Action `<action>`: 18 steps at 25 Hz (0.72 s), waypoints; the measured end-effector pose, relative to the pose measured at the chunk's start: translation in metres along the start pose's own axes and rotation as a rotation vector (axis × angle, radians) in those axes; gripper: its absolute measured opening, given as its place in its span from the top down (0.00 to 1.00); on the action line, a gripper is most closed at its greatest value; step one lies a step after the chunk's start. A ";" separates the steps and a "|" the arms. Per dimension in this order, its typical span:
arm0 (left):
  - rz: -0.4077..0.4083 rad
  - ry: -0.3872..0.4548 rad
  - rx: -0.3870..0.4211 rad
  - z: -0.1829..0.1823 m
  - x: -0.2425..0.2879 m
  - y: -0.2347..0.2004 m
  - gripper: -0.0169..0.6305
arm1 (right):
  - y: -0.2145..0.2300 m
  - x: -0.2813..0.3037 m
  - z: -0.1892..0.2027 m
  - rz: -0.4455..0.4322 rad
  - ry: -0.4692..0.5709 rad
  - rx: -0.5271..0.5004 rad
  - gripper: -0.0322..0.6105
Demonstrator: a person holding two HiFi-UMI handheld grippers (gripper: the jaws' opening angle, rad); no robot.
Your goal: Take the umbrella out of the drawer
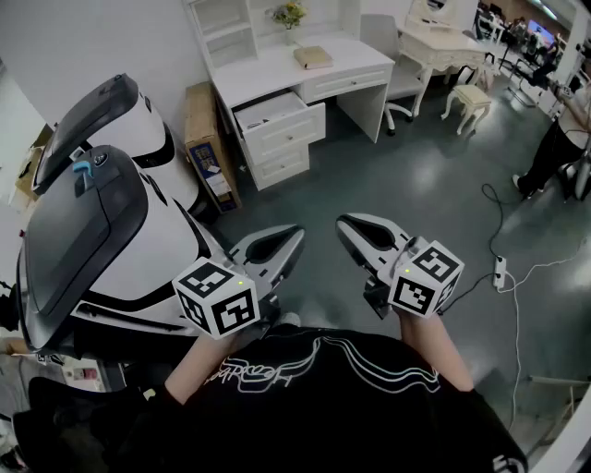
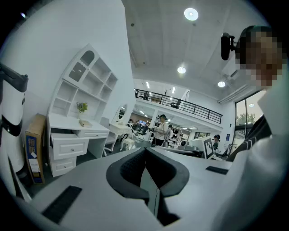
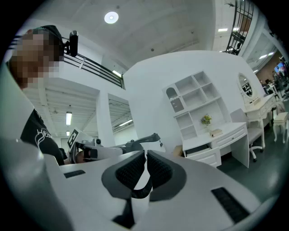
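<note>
Black T-shirt [image 1: 305, 393] with white line print, white left gripper [image 1: 294, 236] and right gripper [image 1: 343, 224], dark-padded fingers [image 2: 130, 168], black-and-white marker cubes [image 1: 218, 300]

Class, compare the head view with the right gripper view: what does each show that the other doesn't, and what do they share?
Only the head view: the power strip with its cable on the floor, and the marker cube on the right gripper. Only the right gripper view: the round ceiling light and the balcony railing. Both: the white desk with its open drawer, the flowers on it, and the left gripper.
</note>
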State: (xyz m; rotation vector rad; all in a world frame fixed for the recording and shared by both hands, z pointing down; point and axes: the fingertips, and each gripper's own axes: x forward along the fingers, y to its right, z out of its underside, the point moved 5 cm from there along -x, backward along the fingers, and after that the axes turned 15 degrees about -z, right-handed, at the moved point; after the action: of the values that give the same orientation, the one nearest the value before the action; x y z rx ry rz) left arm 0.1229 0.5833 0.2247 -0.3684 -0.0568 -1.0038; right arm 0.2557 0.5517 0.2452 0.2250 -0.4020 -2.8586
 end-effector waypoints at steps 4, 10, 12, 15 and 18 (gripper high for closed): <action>0.009 -0.009 -0.007 0.003 -0.001 0.003 0.94 | -0.003 -0.004 0.001 0.014 -0.008 0.007 0.87; 0.012 -0.010 0.003 0.002 0.001 0.006 0.94 | -0.006 -0.012 -0.002 0.042 -0.023 -0.011 0.87; 0.014 -0.007 0.004 0.001 0.003 0.009 0.94 | -0.006 -0.016 -0.004 0.046 -0.026 -0.006 0.87; 0.012 -0.003 0.003 0.000 0.004 0.008 0.94 | -0.005 -0.018 -0.006 0.053 -0.024 -0.005 0.87; 0.010 -0.006 0.000 0.001 0.006 0.006 0.94 | -0.001 -0.020 -0.005 0.060 -0.031 -0.005 0.87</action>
State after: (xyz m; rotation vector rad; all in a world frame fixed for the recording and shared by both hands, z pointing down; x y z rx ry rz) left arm 0.1313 0.5811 0.2251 -0.3713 -0.0597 -0.9925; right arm 0.2759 0.5570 0.2425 0.1647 -0.4009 -2.8075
